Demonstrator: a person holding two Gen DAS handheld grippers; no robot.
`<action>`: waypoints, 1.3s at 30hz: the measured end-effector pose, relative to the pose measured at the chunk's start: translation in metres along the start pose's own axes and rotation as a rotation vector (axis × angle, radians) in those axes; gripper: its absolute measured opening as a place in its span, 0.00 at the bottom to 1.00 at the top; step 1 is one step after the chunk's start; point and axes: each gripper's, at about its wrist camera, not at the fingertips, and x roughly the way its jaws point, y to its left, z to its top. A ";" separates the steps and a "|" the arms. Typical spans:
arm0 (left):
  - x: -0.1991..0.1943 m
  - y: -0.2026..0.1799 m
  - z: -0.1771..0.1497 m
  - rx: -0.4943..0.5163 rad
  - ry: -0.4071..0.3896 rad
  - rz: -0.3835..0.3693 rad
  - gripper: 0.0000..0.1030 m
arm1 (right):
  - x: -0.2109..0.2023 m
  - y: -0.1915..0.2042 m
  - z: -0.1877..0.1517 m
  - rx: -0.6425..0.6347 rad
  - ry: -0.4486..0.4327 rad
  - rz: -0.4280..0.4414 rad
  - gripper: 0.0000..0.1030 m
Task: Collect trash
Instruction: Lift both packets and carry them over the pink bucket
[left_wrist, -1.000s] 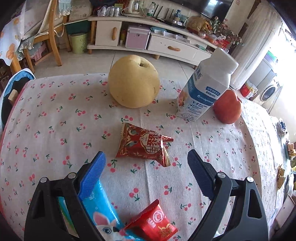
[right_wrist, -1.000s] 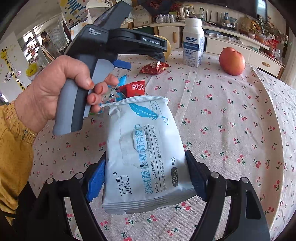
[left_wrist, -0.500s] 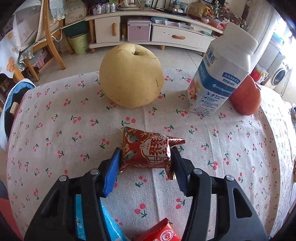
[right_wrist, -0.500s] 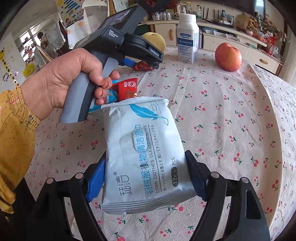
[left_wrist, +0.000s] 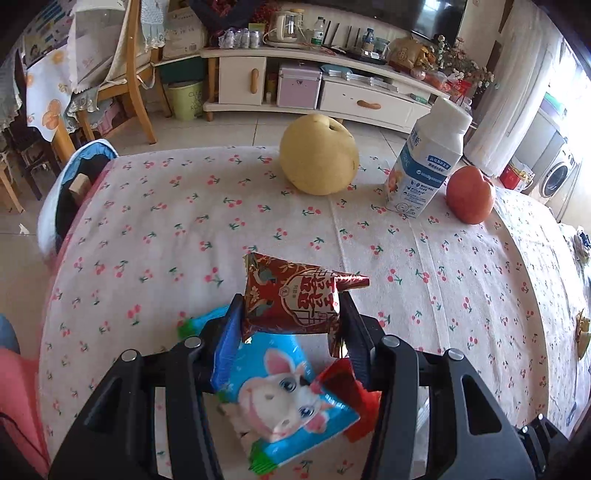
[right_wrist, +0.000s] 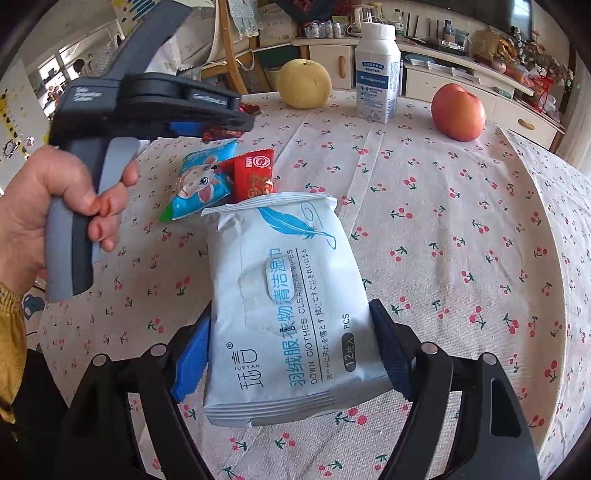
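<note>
On the cherry-print tablecloth (left_wrist: 461, 295), my right gripper (right_wrist: 291, 354) is clamped on the white wet-wipes pack (right_wrist: 284, 302), its torn far end gaping as my trash pouch near the cloth's near edge. A yellow pear (left_wrist: 319, 155), a milk bottle (left_wrist: 424, 162) and a red apple (left_wrist: 470, 194) stand along the far edge. My left gripper (left_wrist: 291, 321) grips the red-and-gold candy wrapper (left_wrist: 291, 299), held clear of the cloth above a blue rabbit-print wrapper (left_wrist: 288, 402) and a smaller red wrapper (right_wrist: 253, 173), both just beside the pack's mouth.

To finish this step well, I judge I should keep the pinch firm, carry the wrapper over the pack's open end and release only once it is inside, with the right hand holding the pouch steady.

A second ago my left jaws stood wide with the wrapper lying on the cloth ahead; they have just been closing, and the wrapper is now pinched between them. The right grip is unchanged.
</note>
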 end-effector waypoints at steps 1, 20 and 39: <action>-0.009 0.005 -0.005 -0.008 -0.012 0.000 0.51 | 0.000 0.000 0.000 -0.002 0.000 0.004 0.77; -0.137 0.066 -0.124 -0.125 -0.183 0.100 0.51 | 0.002 0.038 -0.009 -0.056 -0.031 0.122 0.77; -0.166 0.152 -0.144 -0.342 -0.342 0.174 0.51 | -0.004 0.103 -0.011 -0.108 -0.141 0.127 0.77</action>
